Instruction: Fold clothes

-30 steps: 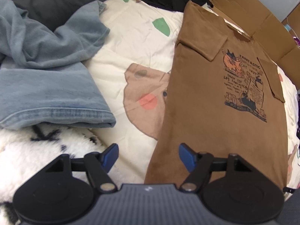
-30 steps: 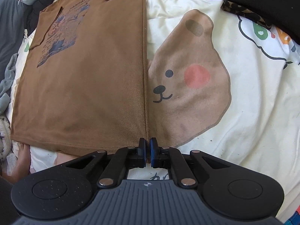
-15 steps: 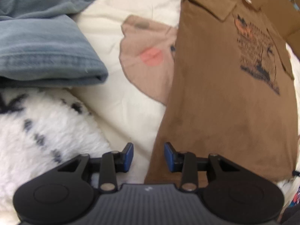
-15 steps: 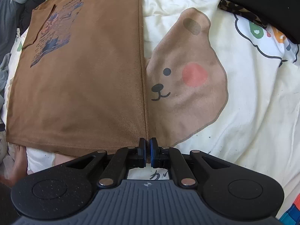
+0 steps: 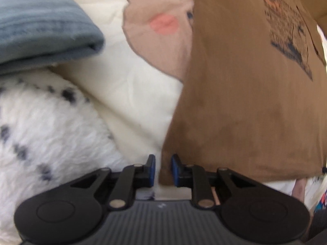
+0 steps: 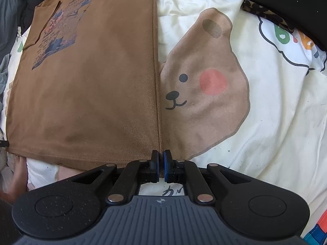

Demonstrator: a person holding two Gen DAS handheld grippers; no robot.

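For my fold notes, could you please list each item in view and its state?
brown T-shirt: flat, print up, sleeves folded in.
left gripper: closing around the shirt's hem corner.
right gripper: shut on the other hem corner.
blue garment: folded.
bear-print bedsheet: spread, wrinkled.

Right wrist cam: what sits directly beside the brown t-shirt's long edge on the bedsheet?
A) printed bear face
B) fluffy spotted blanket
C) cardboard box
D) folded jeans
A: the printed bear face on the bedsheet lies right along the edge of the brown t-shirt, partly tucked under it.
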